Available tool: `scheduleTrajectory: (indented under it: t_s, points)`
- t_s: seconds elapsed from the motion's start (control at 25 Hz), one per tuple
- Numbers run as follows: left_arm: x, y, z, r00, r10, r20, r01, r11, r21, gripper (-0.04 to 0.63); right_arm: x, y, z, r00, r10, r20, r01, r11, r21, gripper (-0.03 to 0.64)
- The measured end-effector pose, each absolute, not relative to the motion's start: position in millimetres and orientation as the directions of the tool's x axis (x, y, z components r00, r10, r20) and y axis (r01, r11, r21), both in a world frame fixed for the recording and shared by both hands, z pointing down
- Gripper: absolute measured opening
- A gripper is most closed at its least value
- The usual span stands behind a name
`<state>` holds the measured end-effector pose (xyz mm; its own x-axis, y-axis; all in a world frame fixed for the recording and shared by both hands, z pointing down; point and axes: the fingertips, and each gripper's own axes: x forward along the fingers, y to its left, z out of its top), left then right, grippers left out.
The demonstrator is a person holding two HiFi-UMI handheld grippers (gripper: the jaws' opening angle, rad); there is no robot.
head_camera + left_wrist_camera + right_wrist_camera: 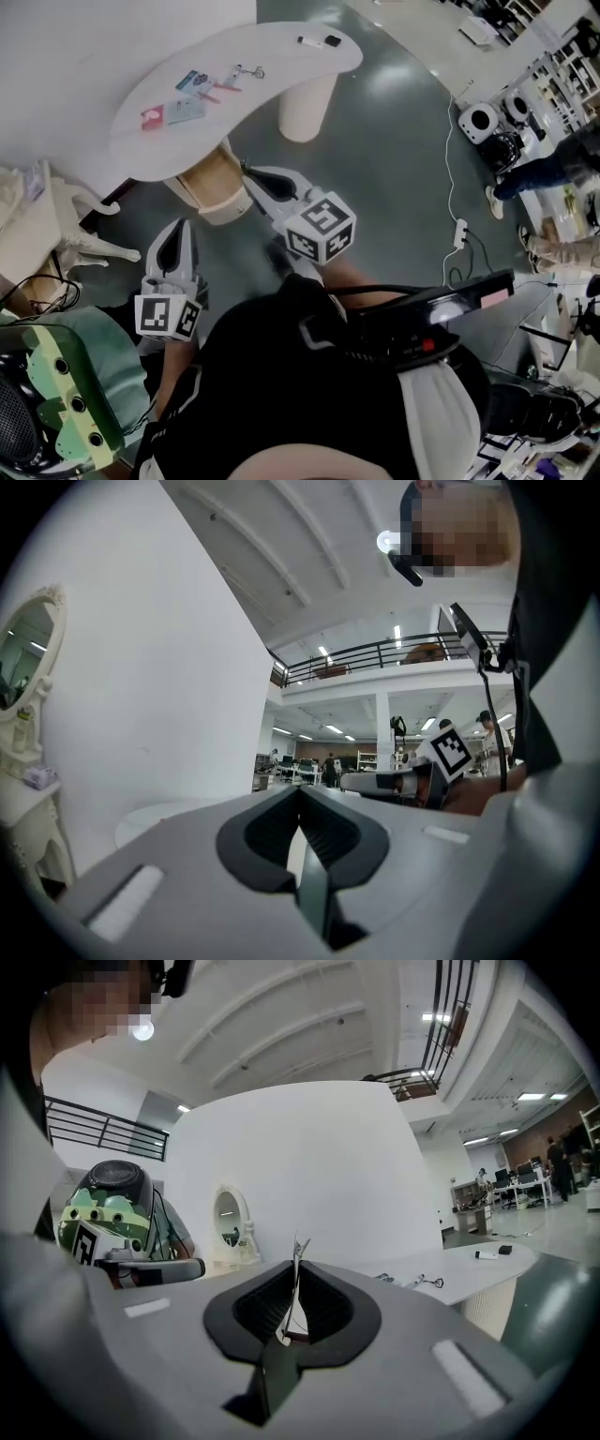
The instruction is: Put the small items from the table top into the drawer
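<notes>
Several small items lie on the white curved table top (281, 52): a red card (152, 117), a blue-grey card (186, 111), a binder clip (246, 71), a white marker (307, 40) and a small black piece (332, 40). My right gripper (251, 173) is below the table's near edge, shut on a thin pale flat item (296, 1283) that stands edge-on and pokes up above the pads. The table (469, 1265) lies ahead of it on the right. My left gripper (178, 230) is lower left and shut (300, 791), with nothing seen between its pads.
A beige ribbed pedestal (214, 183) stands under the table just beside the right gripper, and a white leg (307, 103) is farther back. An ornate white mirror stand (89, 246) is at the left. Cables (459, 234) and a person's legs (539, 173) are on the floor at the right.
</notes>
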<state>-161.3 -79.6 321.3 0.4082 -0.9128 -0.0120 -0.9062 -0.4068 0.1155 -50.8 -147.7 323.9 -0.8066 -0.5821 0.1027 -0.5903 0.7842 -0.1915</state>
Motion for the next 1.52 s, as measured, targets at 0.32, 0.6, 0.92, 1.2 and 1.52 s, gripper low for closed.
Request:
scheduleTrajectory:
  t_s: [0.32, 0.6, 0.92, 1.2, 1.52]
  points:
    - [-181.0, -153.0, 322.2, 0.354, -0.935, 0.016, -0.932, -0.352, 0.083, 0.000, -82.4, -229.7, 323.4, -0.854, -0.513, 0.088, -0.519, 0.832, -0.194, 0.021]
    - [-177.9, -209.3, 325.4, 0.297, -0.954, 0.031, -0.953, -0.294, 0.069, 0.000, -81.7, -289.2, 333.2, -0.892, -0.443, 0.092, -0.452, 0.863, -0.226, 0.021]
    - [-169.7, -241.9, 335.9, 0.202, -0.977, 0.067, -0.978, -0.197, 0.071, 0.000, -82.2, -331.4, 345.1, -0.937, -0.335, 0.100, -0.350, 0.908, -0.229, 0.021]
    - [-197.8, -255.3, 373.0, 0.149, -0.980, 0.132, -0.986, -0.137, 0.100, 0.000, -111.3, -345.8, 385.2, -0.956, -0.239, 0.173, -0.275, 0.934, -0.228, 0.021]
    - [-232.2, -256.2, 430.9, 0.155, -0.968, 0.199, -0.980, -0.126, 0.151, 0.000, -148.7, -344.3, 458.4, -0.937, -0.119, 0.329, -0.204, 0.951, -0.235, 0.021]
